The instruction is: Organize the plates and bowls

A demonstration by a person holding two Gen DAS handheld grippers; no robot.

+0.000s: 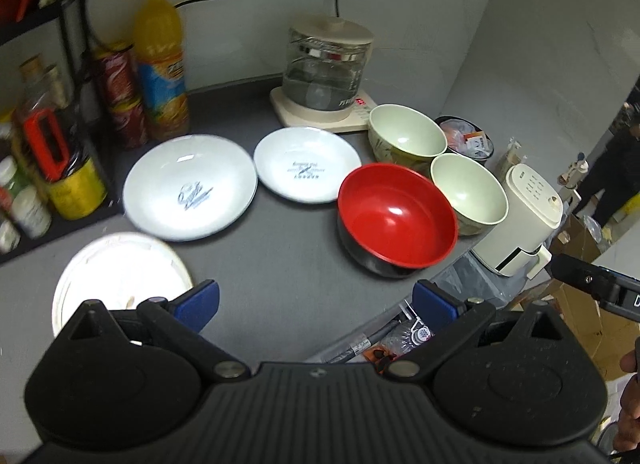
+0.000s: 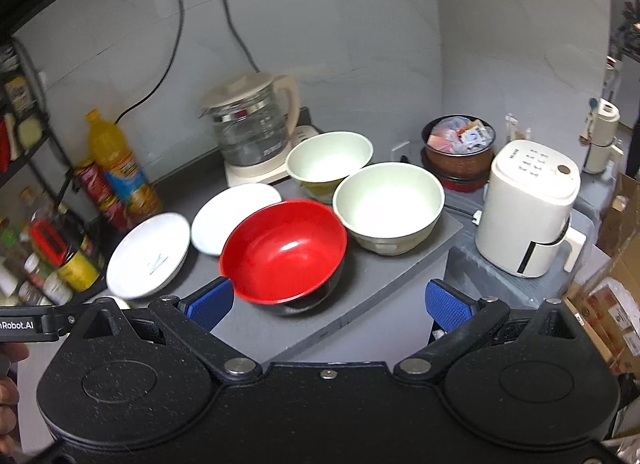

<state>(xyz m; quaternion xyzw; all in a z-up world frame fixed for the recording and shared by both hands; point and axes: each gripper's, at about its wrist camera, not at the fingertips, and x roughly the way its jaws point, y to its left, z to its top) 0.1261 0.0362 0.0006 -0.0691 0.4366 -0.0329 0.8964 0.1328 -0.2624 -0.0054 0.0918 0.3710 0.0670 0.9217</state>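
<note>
Left wrist view: left gripper point(image 1: 316, 300) fingers spread wide, nothing between them, above the grey counter point(image 1: 288, 248). Two white plates point(image 1: 190, 188) point(image 1: 307, 164) side by side mid-counter; red bowl point(image 1: 396, 216) right of them, touching the near green bowl point(image 1: 469, 190); far green bowl point(image 1: 406, 136) behind. Paper plate point(image 1: 120, 276) beside the left finger. Kettle point(image 1: 326, 68), juice bottle point(image 1: 162, 60) at back.

Right wrist view: right gripper point(image 2: 328, 302) fingers wide apart, empty; red bowl point(image 2: 283, 250) just ahead, near the left finger. Green bowls point(image 2: 388, 204) point(image 2: 329, 162) behind; air fryer point(image 2: 528, 208) at right.
</note>
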